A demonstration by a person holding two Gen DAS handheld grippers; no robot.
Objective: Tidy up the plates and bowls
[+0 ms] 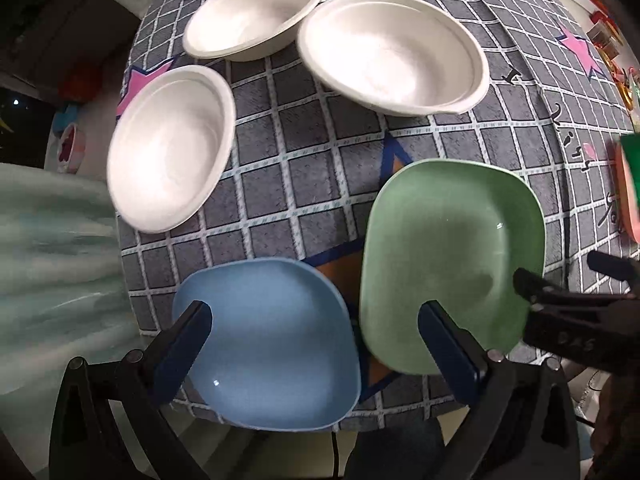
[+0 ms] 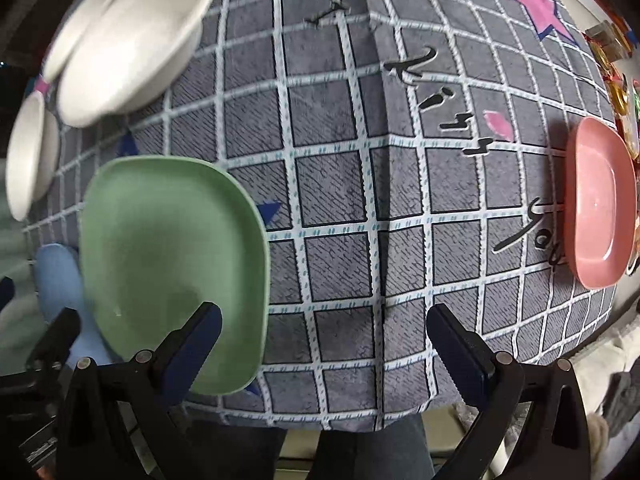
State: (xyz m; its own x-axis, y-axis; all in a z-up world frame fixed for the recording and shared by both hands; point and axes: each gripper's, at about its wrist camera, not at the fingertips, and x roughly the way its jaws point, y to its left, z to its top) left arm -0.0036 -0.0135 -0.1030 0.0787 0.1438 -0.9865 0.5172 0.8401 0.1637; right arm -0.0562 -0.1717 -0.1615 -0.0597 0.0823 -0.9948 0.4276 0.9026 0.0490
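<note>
Three white bowls stand on the checked tablecloth: one far left-centre (image 1: 256, 14), one far right (image 1: 394, 52), one at left (image 1: 172, 146). A blue plate (image 1: 272, 344) and a green plate (image 1: 452, 256) lie near the front edge. My left gripper (image 1: 316, 344) is open above the blue plate, empty. My right gripper (image 2: 324, 344) is open and empty over bare cloth, its left finger over the green plate (image 2: 172, 264). A pink plate (image 2: 600, 204) lies at the right. The right gripper's finger (image 1: 532, 284) shows at the green plate's right rim.
The tablecloth (image 2: 340, 184) has grey squares, pink stars and black lettering. Colourful small items (image 2: 616, 64) sit along the far right edge. A pale green curtain (image 1: 52, 264) hangs left of the table. The table's front edge is just below both grippers.
</note>
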